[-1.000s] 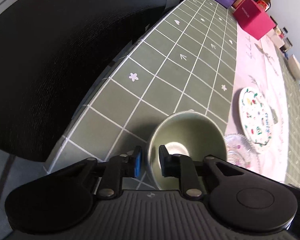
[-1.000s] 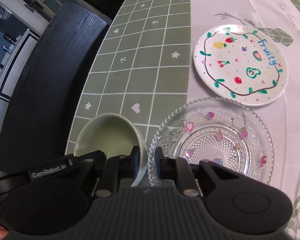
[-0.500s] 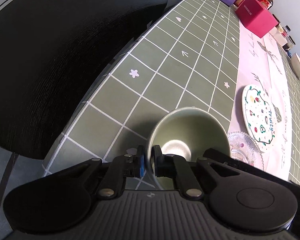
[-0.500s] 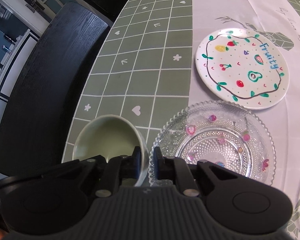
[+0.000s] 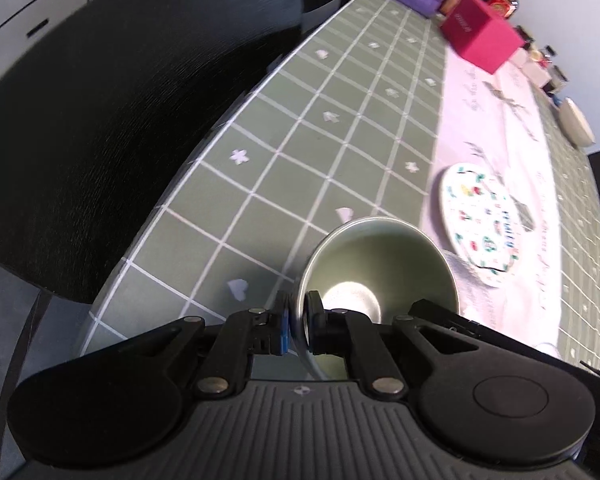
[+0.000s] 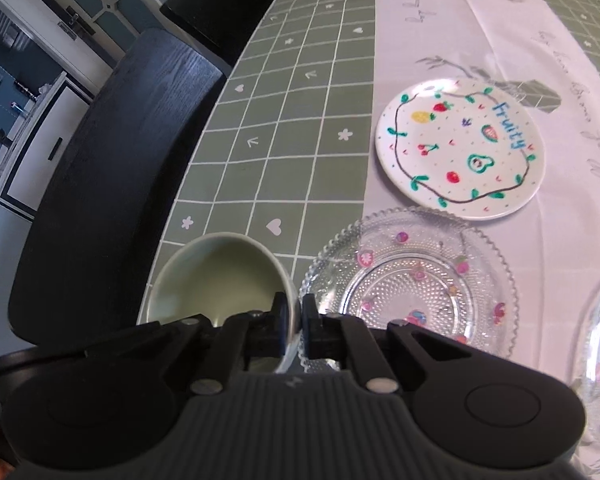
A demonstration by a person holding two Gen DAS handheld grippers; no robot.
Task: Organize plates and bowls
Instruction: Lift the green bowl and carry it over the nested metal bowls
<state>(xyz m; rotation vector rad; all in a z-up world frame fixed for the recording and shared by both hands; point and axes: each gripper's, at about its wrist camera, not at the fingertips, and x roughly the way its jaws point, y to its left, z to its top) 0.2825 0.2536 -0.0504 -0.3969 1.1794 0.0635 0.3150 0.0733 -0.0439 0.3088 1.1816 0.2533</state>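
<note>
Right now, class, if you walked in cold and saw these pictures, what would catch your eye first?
Probably the pale green bowl, pinched at its rim by both the left gripper and the right gripper near the table's edge. Next comes the white "Fruity" plate on the runner, with the beaded glass plate just in front of it.

Your left gripper point(image 5: 295, 322) is matte black over a ribbed grey housing, with silver rivets, a small cross mark and a blue fingertip pad. Your right gripper point(image 6: 295, 322) matches; skin shows at 8 o'clock.
</note>
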